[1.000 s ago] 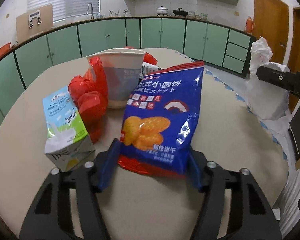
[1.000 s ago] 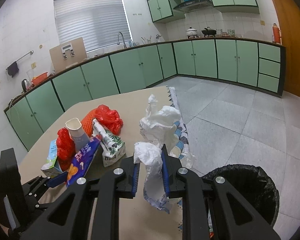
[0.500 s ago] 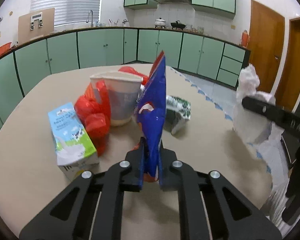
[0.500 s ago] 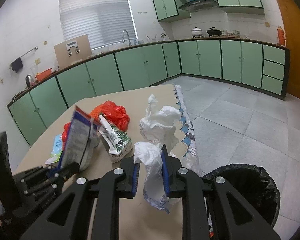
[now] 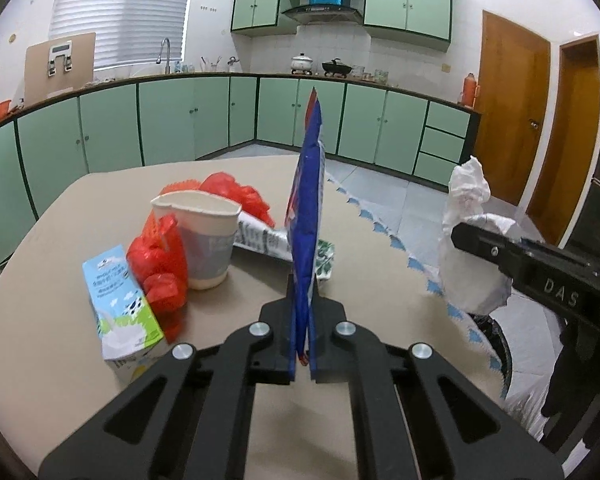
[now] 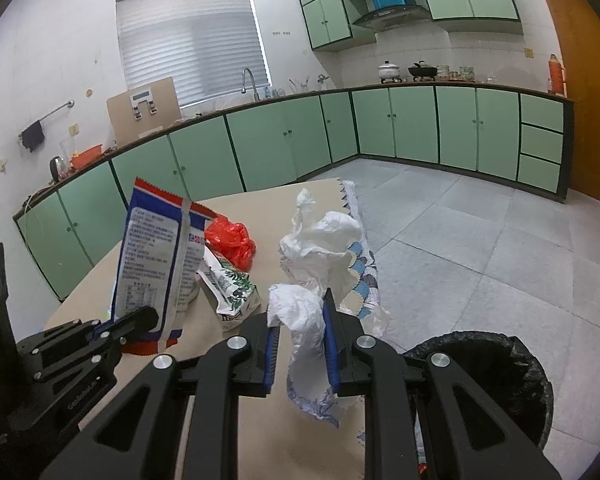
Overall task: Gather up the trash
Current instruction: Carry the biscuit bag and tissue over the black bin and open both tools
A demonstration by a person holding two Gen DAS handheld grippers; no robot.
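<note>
Now the left tongs (image 5: 303,344) are pressed together on the bottom edge of a blue foil biscuit packet (image 5: 306,216), which stands upright and edge-on in the left wrist view, its lower end clear of the beige round worktop (image 5: 60,360). Behind it on the worktop lies the rest of the trash: a small white and blue milk carton (image 5: 120,312) at near left, a crumpled red plastic bag (image 5: 160,272) touching a dented white paper cup (image 5: 204,248), and a flattened white carton with green leaf print (image 6: 232,292) just right of the cup. The right tongs (image 6: 300,344) pinch a crumpled white paper wad (image 6: 304,320) between their blue pads, part of it hanging below the fingers. A second heap of crumpled white paper (image 6: 320,248) sits on the worktop's right edge, just beyond the tongs. On the grey tiled floor at near right stands a round bin lined with a black bag (image 6: 500,368).
</note>
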